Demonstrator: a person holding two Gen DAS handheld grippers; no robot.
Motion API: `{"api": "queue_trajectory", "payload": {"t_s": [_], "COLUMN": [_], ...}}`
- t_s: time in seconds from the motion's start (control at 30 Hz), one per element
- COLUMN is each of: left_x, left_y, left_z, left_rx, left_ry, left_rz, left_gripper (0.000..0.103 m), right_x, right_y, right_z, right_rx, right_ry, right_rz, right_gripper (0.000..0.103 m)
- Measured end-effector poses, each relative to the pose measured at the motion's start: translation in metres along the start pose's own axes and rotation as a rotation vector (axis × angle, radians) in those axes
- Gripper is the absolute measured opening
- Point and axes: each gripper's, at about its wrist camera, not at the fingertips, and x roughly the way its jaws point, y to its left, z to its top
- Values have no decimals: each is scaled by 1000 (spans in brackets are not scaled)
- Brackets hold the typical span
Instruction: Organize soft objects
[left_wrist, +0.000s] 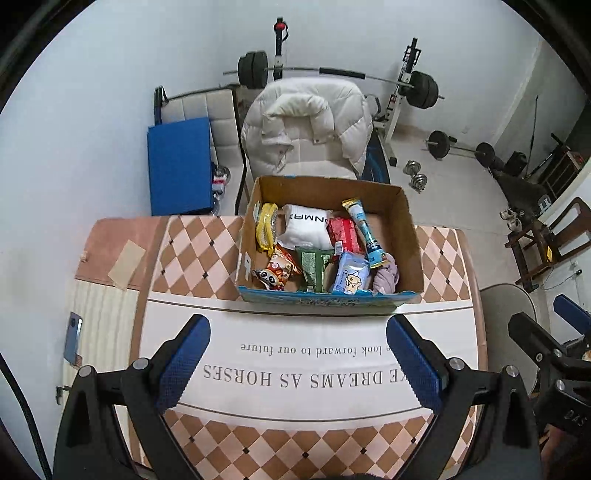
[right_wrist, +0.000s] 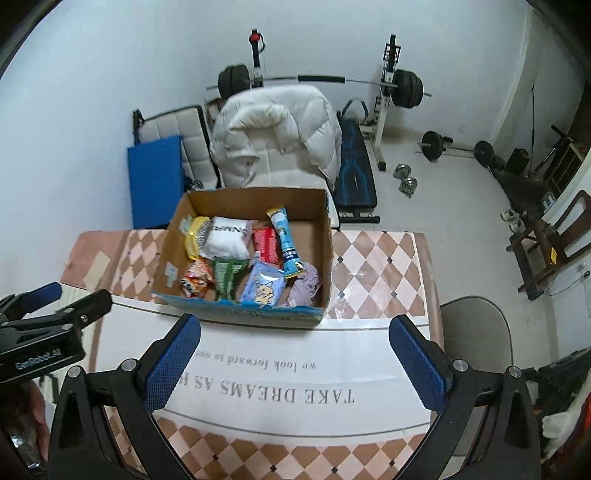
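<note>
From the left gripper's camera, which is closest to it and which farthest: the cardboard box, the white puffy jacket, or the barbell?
1. Cardboard box, on the table just ahead of the left gripper.
2. White puffy jacket, behind the box.
3. Barbell, against the back wall.

The purple cloth (left_wrist: 385, 277) in the cardboard box's (left_wrist: 410, 236) near right corner is half hidden, perhaps a garment; the white pouch's (left_wrist: 306, 225) lettering is partly covered.

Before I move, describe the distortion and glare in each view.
Left wrist view: strong fisheye bend, the barbell and table edge curve, corners black; even light, sharp, open left claw. Right wrist view: same bowing, faint sheen on the tablecloth beside the cardboard box; open right claw.
</note>
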Motion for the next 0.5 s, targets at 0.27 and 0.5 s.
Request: {"api": "queue_trajectory", "payload": {"t_s": [0.27, 0.5], "left_x": [-58, -89], "left_y": [-3, -1], "left_z": [-25, -40], "left_rx": [27, 20], "left_ry": [-72, -114], "left_rz": [15, 10], "left_gripper": [98, 98], "right_x": [-66, -100], "right_y": [6, 11], "right_z": [-29, -42], "right_rx": [-14, -30], "right_ry": [-77, -109], "right_rz": [3, 1], "right_gripper": [103, 103]}}
